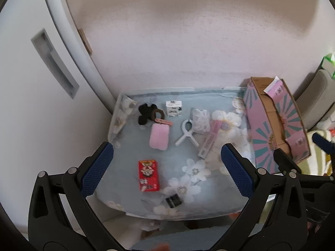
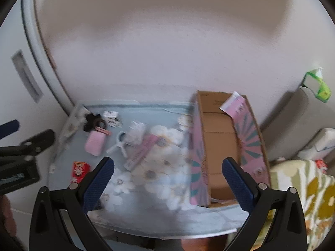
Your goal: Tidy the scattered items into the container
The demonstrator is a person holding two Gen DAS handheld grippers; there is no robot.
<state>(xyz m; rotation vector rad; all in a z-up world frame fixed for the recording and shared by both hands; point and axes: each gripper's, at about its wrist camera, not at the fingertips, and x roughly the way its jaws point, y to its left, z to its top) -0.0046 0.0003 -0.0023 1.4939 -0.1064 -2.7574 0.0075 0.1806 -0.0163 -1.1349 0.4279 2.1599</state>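
Observation:
A pink and teal cardboard box [image 1: 276, 123] stands open at the table's right; it also shows in the right wrist view [image 2: 219, 146]. Scattered on the floral cloth lie a red packet [image 1: 148, 175], a pink fluffy pad [image 1: 159, 139], a white clip [image 1: 187, 132], a pink stick box [image 1: 210, 141], a black plush [image 1: 146, 113], a small white carton [image 1: 173, 108], a clear bag [image 1: 200, 119] and a small black item [image 1: 173, 200]. My left gripper [image 1: 167, 167] is open and empty above the red packet. My right gripper [image 2: 167, 179] is open and empty beside the box.
A white fridge door [image 1: 41, 73] stands at the left and a wall [image 1: 178, 41] behind the table. A chair with a floral cushion [image 2: 303, 198] and a green tissue pack [image 2: 318, 85] are at the right. The table's front edge [image 1: 178, 217] is near.

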